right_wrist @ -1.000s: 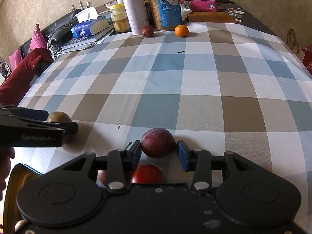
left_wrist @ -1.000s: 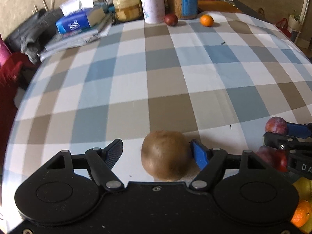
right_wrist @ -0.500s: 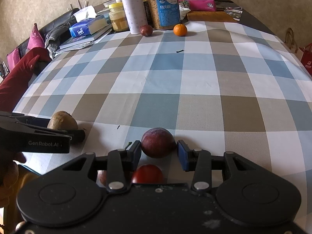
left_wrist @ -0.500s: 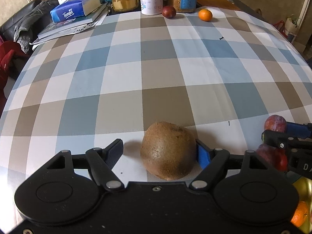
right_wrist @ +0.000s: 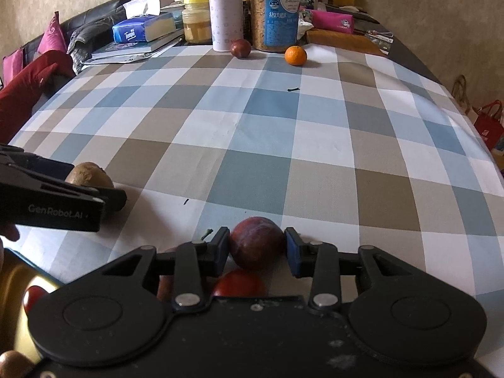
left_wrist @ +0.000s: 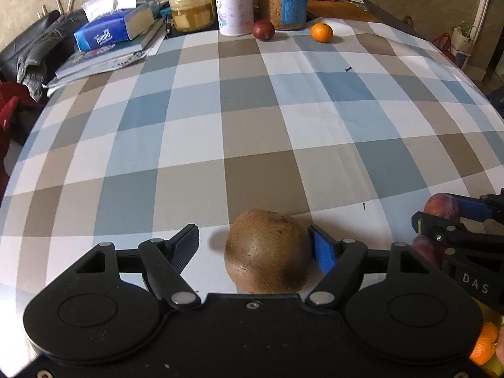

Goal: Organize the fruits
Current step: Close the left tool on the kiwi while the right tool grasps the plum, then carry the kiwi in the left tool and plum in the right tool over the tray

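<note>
A brown kiwi point(left_wrist: 267, 252) lies on the checked tablecloth between the jaws of my left gripper point(left_wrist: 251, 228). The jaws are closing: the blue right pad touches the kiwi and a gap remains at the left pad. My right gripper point(right_wrist: 256, 231) is closing on a dark red plum point(right_wrist: 255, 242), with both pads against its sides. The plum point(left_wrist: 441, 204) also shows at the right edge of the left wrist view. Far back lie another plum point(right_wrist: 241, 48) and a mandarin point(right_wrist: 295, 55).
A red fruit point(right_wrist: 239, 283) sits under the right gripper. A golden bowl point(right_wrist: 12, 283) with fruit stands at the near left. At the back are a flask point(right_wrist: 225, 15), jars, a tissue pack point(right_wrist: 141, 30) and books. A person's hand holds the left gripper.
The right gripper's jaws have drawn in until both pads meet the plum. The kiwi stays against the left gripper's right pad, and neither hand has shifted much.
</note>
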Demonstrator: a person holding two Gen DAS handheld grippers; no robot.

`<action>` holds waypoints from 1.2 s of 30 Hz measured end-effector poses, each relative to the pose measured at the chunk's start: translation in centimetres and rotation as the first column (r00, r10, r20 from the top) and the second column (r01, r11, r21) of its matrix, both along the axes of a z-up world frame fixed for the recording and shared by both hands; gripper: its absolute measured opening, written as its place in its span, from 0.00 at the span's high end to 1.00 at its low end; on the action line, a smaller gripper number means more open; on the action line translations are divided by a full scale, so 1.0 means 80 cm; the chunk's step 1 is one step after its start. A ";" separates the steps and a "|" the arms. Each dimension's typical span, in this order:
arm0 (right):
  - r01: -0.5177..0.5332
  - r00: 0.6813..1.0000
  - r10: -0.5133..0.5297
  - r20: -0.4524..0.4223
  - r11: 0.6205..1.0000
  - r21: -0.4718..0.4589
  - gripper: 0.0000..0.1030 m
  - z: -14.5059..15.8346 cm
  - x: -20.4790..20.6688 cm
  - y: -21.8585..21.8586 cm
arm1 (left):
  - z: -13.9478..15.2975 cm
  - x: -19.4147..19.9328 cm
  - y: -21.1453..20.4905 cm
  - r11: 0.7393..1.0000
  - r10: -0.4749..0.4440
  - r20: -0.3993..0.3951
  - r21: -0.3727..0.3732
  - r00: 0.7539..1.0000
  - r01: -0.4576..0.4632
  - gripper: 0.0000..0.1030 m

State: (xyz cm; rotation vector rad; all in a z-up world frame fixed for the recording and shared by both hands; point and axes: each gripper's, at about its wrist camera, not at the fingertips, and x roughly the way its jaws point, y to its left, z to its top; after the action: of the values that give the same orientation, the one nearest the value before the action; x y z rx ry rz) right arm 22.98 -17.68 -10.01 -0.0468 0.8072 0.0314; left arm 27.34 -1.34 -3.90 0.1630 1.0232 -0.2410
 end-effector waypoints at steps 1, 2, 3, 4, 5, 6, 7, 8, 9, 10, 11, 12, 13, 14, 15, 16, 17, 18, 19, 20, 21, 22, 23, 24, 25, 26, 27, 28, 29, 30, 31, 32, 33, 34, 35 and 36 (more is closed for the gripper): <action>0.000 1.000 0.000 0.000 1.000 -0.003 0.62 0.000 0.000 0.001 | -0.001 0.001 0.001 1.000 0.000 -0.006 -0.009 1.000 0.000 0.29; -0.001 1.000 0.001 -0.001 1.000 -0.005 0.62 0.000 -0.001 0.001 | -0.001 0.002 0.002 1.000 -0.006 -0.014 -0.028 1.000 0.005 0.35; -0.002 1.000 0.002 -0.001 1.000 -0.008 0.63 0.001 -0.001 0.001 | -0.002 0.003 0.004 0.998 -0.014 -0.030 -0.056 0.999 0.013 0.39; -0.003 1.000 0.003 -0.002 1.000 -0.009 0.63 0.001 -0.001 0.001 | 0.000 0.003 0.005 0.998 -0.014 -0.033 -0.070 0.999 0.011 0.42; -0.004 1.000 0.004 -0.001 1.000 -0.011 0.63 0.001 -0.002 0.002 | 0.000 0.004 0.005 0.997 -0.013 -0.036 -0.077 0.999 0.010 0.42; -0.003 1.000 0.003 -0.001 1.000 -0.012 0.63 0.001 -0.002 0.002 | 0.000 0.003 0.004 0.997 -0.011 -0.037 -0.079 0.999 0.008 0.42; -0.003 1.000 0.003 -0.002 1.000 -0.013 0.63 0.001 -0.003 0.002 | 0.000 0.003 0.004 0.997 -0.009 -0.037 -0.081 0.999 0.006 0.42; -0.003 1.000 0.003 -0.002 1.000 -0.013 0.63 0.001 -0.003 0.002 | 0.000 0.003 0.004 0.997 -0.009 -0.038 -0.082 0.999 0.006 0.42; -0.003 1.000 0.003 -0.001 1.000 -0.013 0.63 0.001 -0.004 0.002 | 0.000 0.003 0.004 0.997 -0.009 -0.038 -0.082 0.999 0.006 0.42; -0.003 1.000 0.003 0.000 1.000 -0.012 0.63 0.002 -0.005 0.002 | 0.000 0.003 0.004 0.997 -0.008 -0.038 -0.081 0.999 0.005 0.42; -0.002 1.000 0.002 0.002 1.000 -0.011 0.63 0.002 -0.006 0.002 | 0.000 0.003 0.004 0.997 -0.006 -0.040 -0.079 0.999 0.003 0.42; -0.001 1.000 0.001 0.004 1.000 -0.009 0.63 0.003 -0.007 0.001 | 0.000 0.003 0.004 0.997 -0.002 -0.043 -0.078 0.999 -0.001 0.43; -0.001 1.000 0.001 0.007 1.000 -0.007 0.63 0.004 -0.008 0.001 | 0.000 0.003 0.005 0.997 0.001 -0.046 -0.078 0.999 -0.005 0.43; 0.000 1.000 0.000 0.010 1.000 -0.006 0.63 0.006 -0.010 0.000 | 0.001 0.002 0.006 0.997 0.005 -0.050 -0.079 0.999 -0.009 0.43; 0.003 1.000 -0.002 0.013 1.000 -0.005 0.63 0.007 -0.012 0.000 | 0.001 0.002 0.007 0.997 0.010 -0.054 -0.079 0.998 -0.014 0.43; 0.004 1.000 -0.004 0.016 1.000 -0.003 0.63 0.009 -0.013 -0.001 | 0.001 0.001 0.008 0.997 0.015 -0.059 -0.080 0.998 -0.019 0.43; 0.005 1.000 -0.005 0.020 1.000 0.000 0.63 0.010 -0.015 -0.002 | 0.002 0.000 0.010 0.996 0.019 -0.063 -0.081 0.998 -0.024 0.43; 0.007 1.000 -0.007 0.025 1.000 0.005 0.63 0.013 -0.018 -0.003 | 0.003 -0.002 0.012 0.996 0.024 -0.068 -0.083 0.997 -0.029 0.43; 0.008 1.000 -0.008 0.029 1.000 0.009 0.63 0.015 -0.020 -0.005 | 0.004 -0.004 0.014 0.996 0.029 -0.072 -0.086 0.997 -0.035 0.43; 0.009 0.999 -0.009 0.033 1.000 0.015 0.63 0.018 -0.023 -0.006 | 0.006 -0.006 0.015 0.995 0.034 -0.074 -0.089 0.997 -0.041 0.43; 0.009 0.999 -0.010 0.038 1.000 0.021 0.63 0.020 -0.026 -0.007 | 0.008 -0.008 0.017 0.995 0.040 -0.075 -0.092 0.996 -0.047 0.43; 0.010 0.999 -0.011 0.042 1.000 0.028 0.63 0.023 -0.029 -0.008 | 0.011 -0.011 0.019 0.994 0.046 -0.073 -0.095 0.996 -0.053 0.43; 0.010 0.999 -0.012 0.046 0.999 0.035 0.63 0.026 -0.033 -0.009 | 0.015 -0.014 0.021 0.994 0.051 -0.070 -0.097 0.996 -0.058 0.43; 0.009 0.999 -0.012 0.051 0.999 0.042 0.63 0.028 -0.036 -0.010 | 0.019 -0.018 0.022 0.993 0.057 -0.064 -0.098 0.996 -0.064 0.43; 0.010 0.998 -0.013 0.057 0.999 0.048 0.63 0.031 -0.041 -0.011 | 0.023 -0.022 0.024 0.993 0.063 -0.057 -0.097 0.996 -0.068 0.43; 0.011 0.998 -0.014 0.062 0.999 0.051 0.63 0.034 -0.045 -0.011 | 0.028 -0.026 0.025 0.993 0.068 -0.049 -0.096 0.997 -0.072 0.43; 0.011 0.998 -0.015 0.068 0.998 0.055 0.63 0.037 -0.051 -0.011 | 0.032 -0.031 0.025 0.993 0.073 -0.041 -0.095 0.996 -0.076 0.43; 0.009 0.997 -0.014 0.076 0.998 0.059 0.63 0.040 -0.057 -0.011 | 0.037 -0.036 0.026 0.992 0.078 -0.035 -0.094 0.996 -0.081 0.43; 0.007 0.997 -0.012 0.082 0.998 0.062 0.63 0.043 -0.063 -0.011 | 0.041 -0.041 0.026 0.992 0.083 -0.032 -0.094 0.996 -0.085 0.43; 0.005 0.996 -0.010 0.088 0.998 0.064 0.63 0.046 -0.070 -0.011 | 0.045 -0.046 0.026 0.991 0.088 -0.028 -0.096 0.996 -0.090 0.43; 0.003 0.995 -0.009 0.096 0.998 0.066 0.63 0.048 -0.076 -0.011 | 0.049 -0.052 0.027 0.991 0.093 -0.025 -0.097 0.995 -0.095 0.43; 0.001 0.995 -0.008 0.103 0.998 0.069 0.63 0.051 -0.083 -0.010 | 0.053 -0.059 0.027 0.990 0.098 -0.021 -0.099 0.995 -0.100 0.43; -0.002 0.994 -0.006 0.110 0.997 0.071 0.63 0.053 -0.090 -0.010 | 0.056 -0.065 0.027 0.990 0.102 -0.018 -0.100 0.995 -0.103 0.43; -0.004 0.993 -0.004 0.116 0.997 0.074 0.63 0.055 -0.097 -0.010 | 0.059 -0.072 0.026 0.989 0.105 -0.015 -0.099 0.994 -0.106 0.43; -0.006 0.993 -0.003 0.121 0.997 0.076 0.63 0.057 -0.104 -0.010 | 0.061 -0.078 0.025 0.989 0.107 -0.012 -0.098 0.994 -0.108 0.43; -0.009 0.992 -0.001 0.126 0.997 0.078 0.63 0.059 -0.110 -0.009 | 0.063 -0.085 0.024 0.989 0.110 -0.010 -0.093 0.994 -0.111 0.43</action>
State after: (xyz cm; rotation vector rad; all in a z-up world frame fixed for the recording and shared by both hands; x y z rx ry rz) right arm 14.14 -18.41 -5.33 0.0241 0.6789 0.0633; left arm 20.51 0.55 1.13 0.0206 1.0206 -0.1879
